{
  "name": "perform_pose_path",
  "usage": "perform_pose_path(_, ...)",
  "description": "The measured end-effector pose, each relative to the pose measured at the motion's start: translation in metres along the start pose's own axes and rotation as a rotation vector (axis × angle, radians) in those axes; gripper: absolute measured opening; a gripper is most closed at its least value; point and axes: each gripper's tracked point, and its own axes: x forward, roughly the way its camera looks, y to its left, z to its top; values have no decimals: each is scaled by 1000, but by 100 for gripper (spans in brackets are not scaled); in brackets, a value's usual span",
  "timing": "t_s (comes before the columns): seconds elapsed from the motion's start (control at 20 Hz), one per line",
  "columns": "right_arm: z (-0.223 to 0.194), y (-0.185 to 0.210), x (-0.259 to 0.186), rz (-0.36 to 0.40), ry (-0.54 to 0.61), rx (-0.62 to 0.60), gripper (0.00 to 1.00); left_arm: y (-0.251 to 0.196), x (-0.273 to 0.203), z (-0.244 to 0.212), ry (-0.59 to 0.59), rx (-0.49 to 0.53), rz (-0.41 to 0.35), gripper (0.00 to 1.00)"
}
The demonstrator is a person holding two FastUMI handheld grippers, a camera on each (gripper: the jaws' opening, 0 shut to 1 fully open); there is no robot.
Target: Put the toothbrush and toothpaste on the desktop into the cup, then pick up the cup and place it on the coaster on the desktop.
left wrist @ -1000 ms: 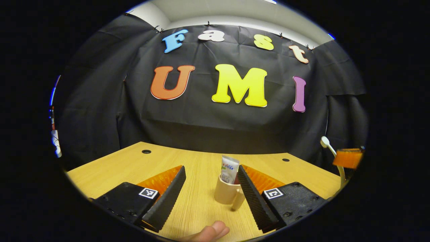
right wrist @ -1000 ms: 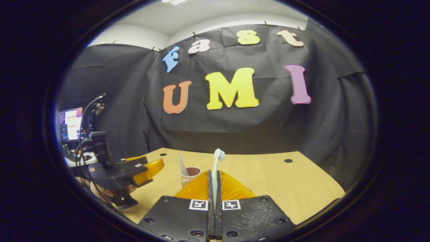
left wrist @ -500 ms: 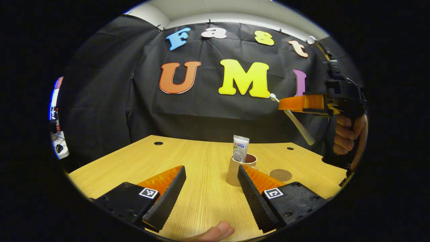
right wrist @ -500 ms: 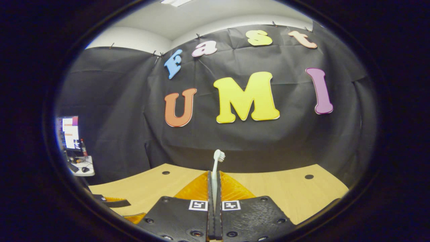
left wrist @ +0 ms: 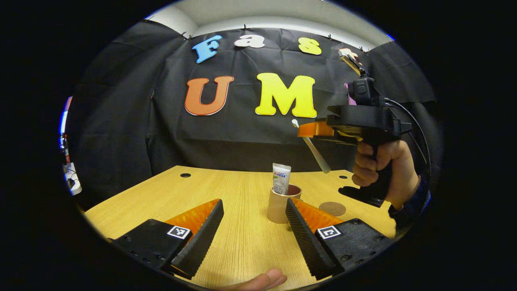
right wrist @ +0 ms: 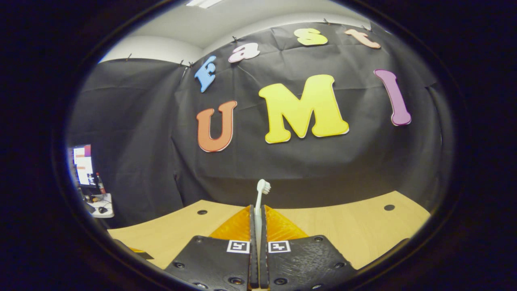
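A beige cup [left wrist: 278, 207] stands upright on the wooden desk [left wrist: 242, 234] with a white toothpaste tube [left wrist: 280, 179] sticking out of it. My left gripper [left wrist: 254, 210] is open just in front of the cup, its fingers wide apart. Right of the cup lies a round brown coaster [left wrist: 332, 208]. In the left gripper view my right gripper [left wrist: 307, 130] hangs above and right of the cup, held by a hand [left wrist: 383, 169]. It is shut on a white toothbrush [left wrist: 316, 150] that slants down toward the cup. The toothbrush [right wrist: 260, 194] stands head up between my right gripper [right wrist: 257, 210].
Small round holes [left wrist: 185, 175] dot the desk near its far edge. A side table with a lit screen [right wrist: 84, 165] stands beyond the desk's left end. A person's fingertip [left wrist: 262, 281] shows at the bottom of the left gripper view.
My right gripper has carried the toothbrush up and leftward, closer over the cup. My left gripper has drawn back from the cup, staying open.
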Motion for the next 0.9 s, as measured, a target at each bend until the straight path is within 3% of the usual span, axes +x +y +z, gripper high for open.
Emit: perform_pose_path(0.9, -12, 8, 1, 21, 10, -20, 4, -5, 5, -23, 50, -28, -21, 98)
